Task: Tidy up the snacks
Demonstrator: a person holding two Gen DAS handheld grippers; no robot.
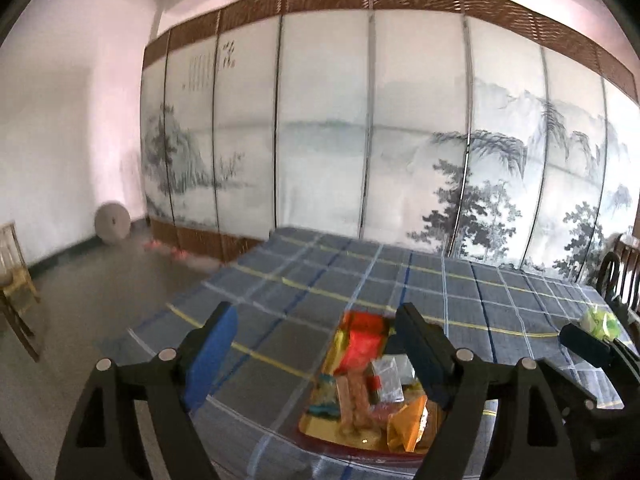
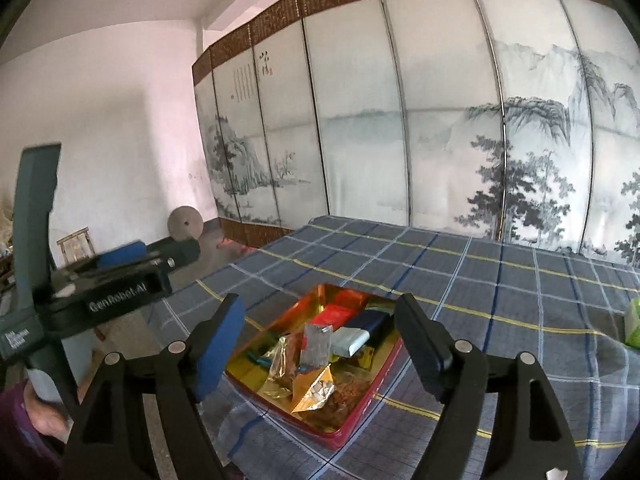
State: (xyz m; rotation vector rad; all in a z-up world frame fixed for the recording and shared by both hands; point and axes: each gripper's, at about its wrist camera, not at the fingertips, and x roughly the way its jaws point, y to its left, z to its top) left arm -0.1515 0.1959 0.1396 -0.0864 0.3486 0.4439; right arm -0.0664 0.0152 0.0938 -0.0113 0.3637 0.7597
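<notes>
Your left gripper (image 1: 316, 344) & right gripper (image 2: 320, 330): fingers spread wide, both empty. Red-gold snack tray (image 2: 362, 408) w/ wrappers sits below/between right fingers on plaid tablecloth (image 2: 500, 280). Green packet (image 2: 634, 322) far right of them.

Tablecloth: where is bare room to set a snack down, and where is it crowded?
The plaid tablecloth is bare from the tin tray's far edge back to the painted screen, and between the tray and the green packet at the right. The tray itself is crowded with overlapping wrapped snacks. Both tongs are open above its near end.
</notes>
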